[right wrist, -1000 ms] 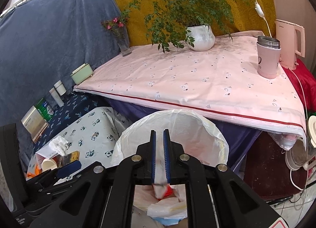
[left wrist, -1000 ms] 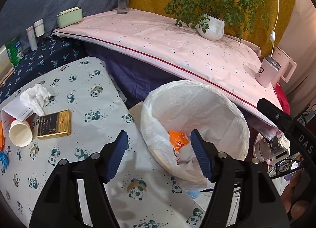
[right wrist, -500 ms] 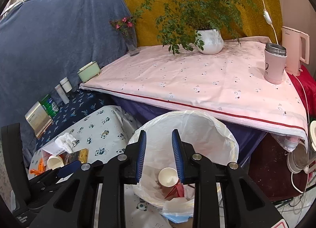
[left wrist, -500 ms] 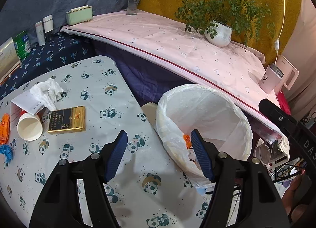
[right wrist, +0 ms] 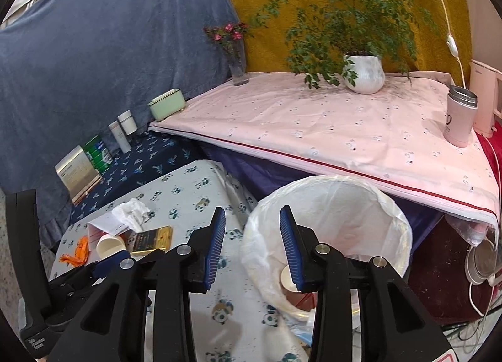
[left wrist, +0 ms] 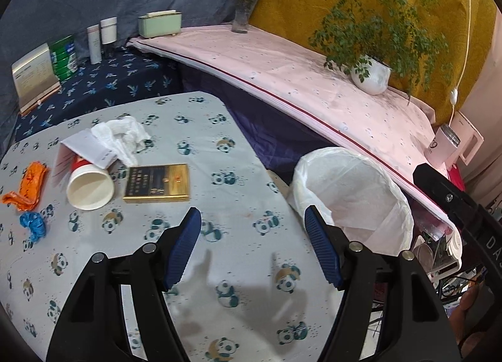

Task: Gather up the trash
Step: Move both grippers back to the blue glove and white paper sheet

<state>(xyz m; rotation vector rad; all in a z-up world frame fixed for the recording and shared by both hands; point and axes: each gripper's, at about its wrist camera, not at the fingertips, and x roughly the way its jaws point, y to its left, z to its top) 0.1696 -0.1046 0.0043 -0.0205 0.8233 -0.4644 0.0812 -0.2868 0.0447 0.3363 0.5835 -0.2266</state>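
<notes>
A: The left tool point(left wrist: 252, 247) hangs spread over the panda-print bench point(left wrist: 219, 205), nothing between its blue pads. The right tool point(right wrist: 252, 247) is opening, also with nothing pinched; through its gap shows the near left rim of the lined bin point(right wrist: 329, 230).

B: Where does the trash sit?

A: On the far left of the bench. A paper cup point(left wrist: 90, 185) lies tipped on its side, mouth toward the camera, its base hidden under a white slip of paper point(left wrist: 86, 147). A crumpled tissue point(left wrist: 124, 134) rests just behind. Left of the cup lie an orange wrapper point(left wrist: 29, 184) and a small blue scrap point(left wrist: 33, 225); what the scrap is made of I cannot tell.

B: And the gold box?

A: The gold box point(left wrist: 157, 183) lies flat just right of the cup; its print is too small to read.

B: Anything in the bin?

A: From the right wrist view, another paper cup point(right wrist: 287, 278) shows low inside, half hidden by the tool's right pad. The rest of the contents are cut off by the tool body. From the left wrist view only the white liner shows.
</notes>
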